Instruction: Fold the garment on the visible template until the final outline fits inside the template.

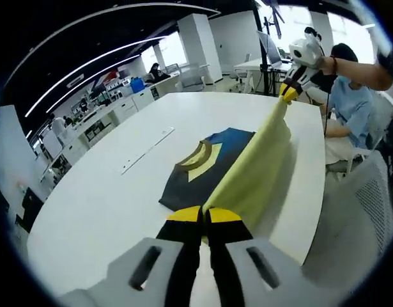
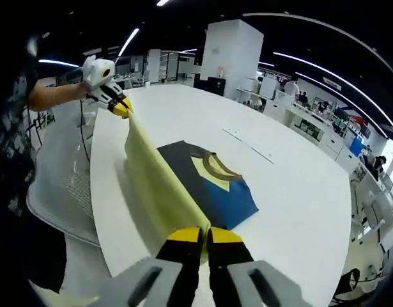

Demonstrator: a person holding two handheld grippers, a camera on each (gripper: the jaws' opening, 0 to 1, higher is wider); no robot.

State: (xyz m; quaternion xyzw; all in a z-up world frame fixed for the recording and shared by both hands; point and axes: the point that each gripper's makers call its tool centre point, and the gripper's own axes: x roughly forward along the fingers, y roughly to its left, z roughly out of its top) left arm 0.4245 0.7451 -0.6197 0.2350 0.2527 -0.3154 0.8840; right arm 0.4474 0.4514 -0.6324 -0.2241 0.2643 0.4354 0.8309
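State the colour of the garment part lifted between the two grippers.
Pale yellow. The lifted part shows best in the right gripper view, stretched above the dark blue rest.

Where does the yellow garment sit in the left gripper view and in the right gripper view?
Left gripper view: the garment runs from the left gripper at bottom centre up to the right gripper, upper right.
Right gripper view: the garment runs from the right gripper at bottom centre up to the left gripper, upper left.
Shared landmark: the dark template on the white table.
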